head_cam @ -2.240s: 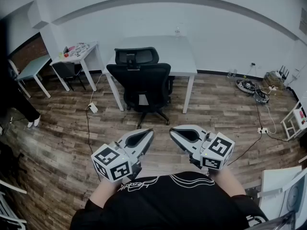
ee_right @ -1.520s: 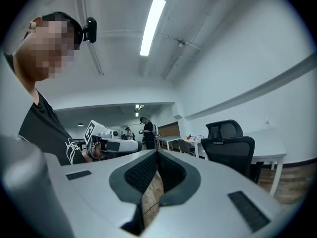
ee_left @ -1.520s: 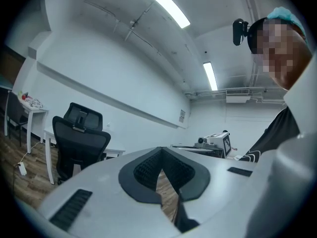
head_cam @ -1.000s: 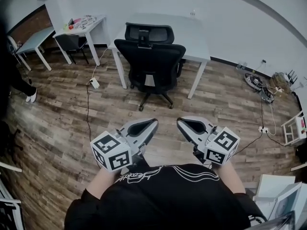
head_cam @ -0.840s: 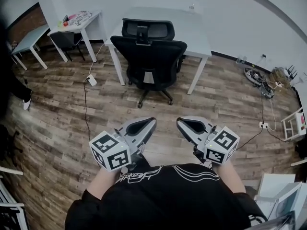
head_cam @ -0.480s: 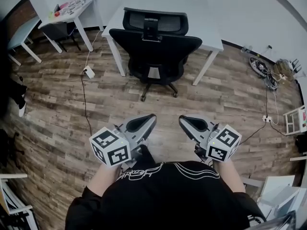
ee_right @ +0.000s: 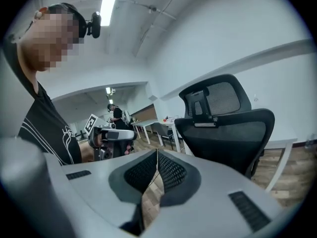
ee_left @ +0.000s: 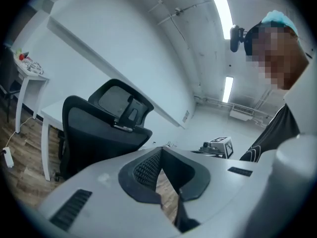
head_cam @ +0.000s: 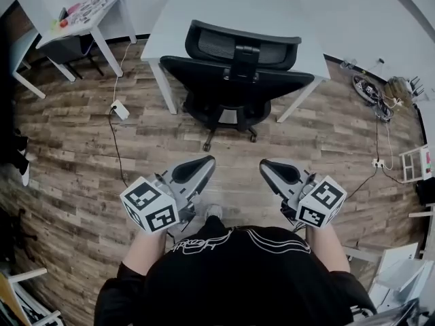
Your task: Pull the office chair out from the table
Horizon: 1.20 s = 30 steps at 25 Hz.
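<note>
Black office chair [head_cam: 234, 80] at the far side, backrest facing near, tucked against the near edge of the white table [head_cam: 231, 9]. Seat mostly hidden behind the backrest and under the tabletop; only a few base legs visible. Table's far edge cut off at the top. Nearer, left gripper [head_cam: 204, 163] and right gripper [head_cam: 266, 166] side by side above the wood floor [head_cam: 75, 155], well apart from the chair, each with jaws pressed together on nothing. Items on the small side table [head_cam: 102, 5] at far left too small to identify.
</note>
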Motion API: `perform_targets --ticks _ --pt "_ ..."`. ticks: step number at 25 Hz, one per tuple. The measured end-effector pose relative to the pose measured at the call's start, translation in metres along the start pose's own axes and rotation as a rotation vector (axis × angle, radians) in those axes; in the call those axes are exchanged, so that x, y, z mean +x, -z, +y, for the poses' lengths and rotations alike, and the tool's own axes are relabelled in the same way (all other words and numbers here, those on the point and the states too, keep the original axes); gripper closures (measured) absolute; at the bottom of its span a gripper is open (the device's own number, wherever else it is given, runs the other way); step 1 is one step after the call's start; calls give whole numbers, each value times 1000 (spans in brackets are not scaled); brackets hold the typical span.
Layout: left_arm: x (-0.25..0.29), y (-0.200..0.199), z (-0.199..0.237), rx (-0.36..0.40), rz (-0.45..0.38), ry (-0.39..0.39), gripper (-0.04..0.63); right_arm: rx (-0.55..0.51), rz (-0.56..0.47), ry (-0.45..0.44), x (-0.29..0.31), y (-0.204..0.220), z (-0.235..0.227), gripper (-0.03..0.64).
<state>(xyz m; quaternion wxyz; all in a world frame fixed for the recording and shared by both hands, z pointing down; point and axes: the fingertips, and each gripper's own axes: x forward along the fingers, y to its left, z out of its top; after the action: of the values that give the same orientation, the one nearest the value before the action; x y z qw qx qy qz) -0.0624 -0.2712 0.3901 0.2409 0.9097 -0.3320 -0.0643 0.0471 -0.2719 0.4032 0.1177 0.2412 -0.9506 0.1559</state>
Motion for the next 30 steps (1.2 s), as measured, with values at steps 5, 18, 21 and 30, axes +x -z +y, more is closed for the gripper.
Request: perform_targets --ticks 5,18,21,30 --pt "2 -29 30 93 -12 9 589 -61 -11 74 8 -19 -19 581" --pt "39 -75 91 235 13 -91 521 -129 6 274 -24 -41 -136 580" --pt "52 -92 109 321 60 -101 474 -129 6 285 -30 -59 -166 579" --pt "72 -133 183 482 99 -206 369 -212 69 314 -20 -75 -229 476"
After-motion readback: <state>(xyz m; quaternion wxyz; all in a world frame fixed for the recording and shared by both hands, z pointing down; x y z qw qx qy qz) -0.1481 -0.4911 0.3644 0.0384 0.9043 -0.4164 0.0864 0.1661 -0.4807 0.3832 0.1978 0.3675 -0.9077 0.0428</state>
